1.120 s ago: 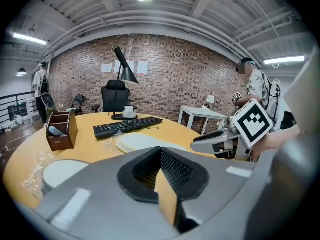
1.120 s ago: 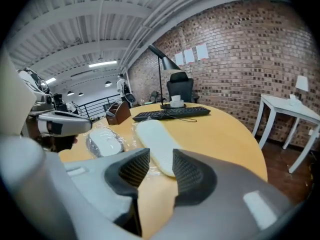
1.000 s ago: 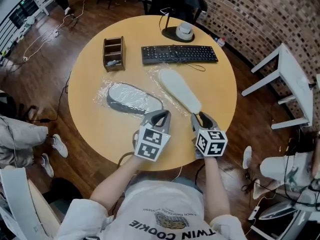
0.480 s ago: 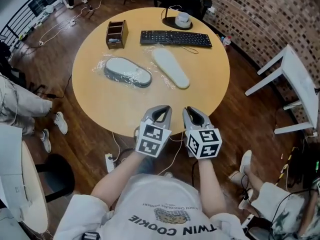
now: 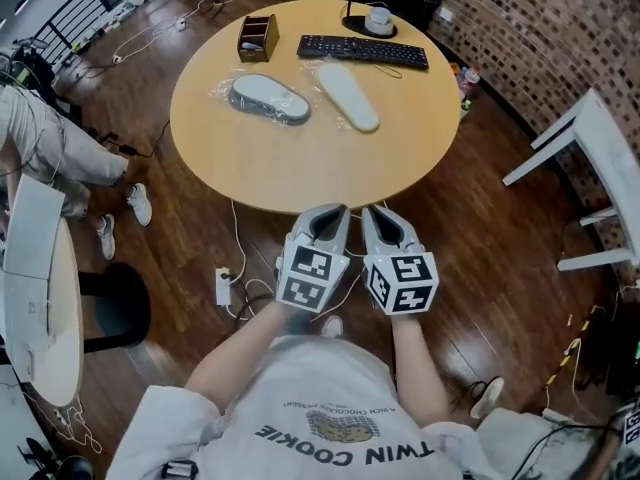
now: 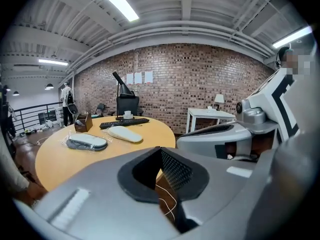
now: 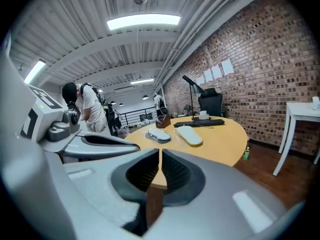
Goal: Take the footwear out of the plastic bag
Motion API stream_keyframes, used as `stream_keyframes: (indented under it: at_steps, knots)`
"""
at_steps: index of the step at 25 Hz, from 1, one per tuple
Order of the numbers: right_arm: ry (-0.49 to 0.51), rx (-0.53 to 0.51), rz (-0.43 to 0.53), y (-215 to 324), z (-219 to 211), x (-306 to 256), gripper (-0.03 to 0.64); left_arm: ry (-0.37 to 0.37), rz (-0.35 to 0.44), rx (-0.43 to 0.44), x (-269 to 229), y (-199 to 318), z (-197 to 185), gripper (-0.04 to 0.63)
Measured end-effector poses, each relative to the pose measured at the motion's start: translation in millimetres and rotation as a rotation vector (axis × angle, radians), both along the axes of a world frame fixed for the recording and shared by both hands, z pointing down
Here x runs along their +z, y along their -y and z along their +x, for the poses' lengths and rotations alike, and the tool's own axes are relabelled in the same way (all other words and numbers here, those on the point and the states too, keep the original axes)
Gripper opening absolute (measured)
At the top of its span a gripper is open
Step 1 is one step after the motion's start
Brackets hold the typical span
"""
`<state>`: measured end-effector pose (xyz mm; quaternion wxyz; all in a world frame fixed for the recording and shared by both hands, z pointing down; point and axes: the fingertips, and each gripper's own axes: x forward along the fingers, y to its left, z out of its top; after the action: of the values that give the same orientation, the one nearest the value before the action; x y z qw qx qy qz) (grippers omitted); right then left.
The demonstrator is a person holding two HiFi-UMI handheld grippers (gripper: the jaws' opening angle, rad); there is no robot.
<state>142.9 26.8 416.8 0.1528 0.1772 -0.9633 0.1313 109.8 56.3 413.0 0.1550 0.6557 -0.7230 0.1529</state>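
Left gripper (image 5: 336, 211) is sitting pressed together; right gripper (image 5: 370, 211) is closing empty. We are risking pinching the shoe (image 5: 268, 98) along with its bag (image 5: 222, 92).

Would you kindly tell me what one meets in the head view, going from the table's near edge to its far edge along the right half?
table edge → white footwear → keyboard → lamp base
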Motion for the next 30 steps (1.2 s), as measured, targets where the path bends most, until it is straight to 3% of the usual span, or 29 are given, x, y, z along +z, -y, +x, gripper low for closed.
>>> stream_keyframes:
  at_steps: [13,23,30]
  knots:
    - [0.037,-0.042,0.004,-118,15,-20,0.003,0.015,0.016,-0.063,-17,-113,22,0.004]
    - [0.025,0.001,0.063,-340,-13,-25,0.002,-0.011,0.082,-0.051,-20,-335,-11,0.005]
    - [0.008,0.046,0.071,-420,-4,-13,0.002,-0.041,0.097,-0.015,-8,-413,-4,0.005]
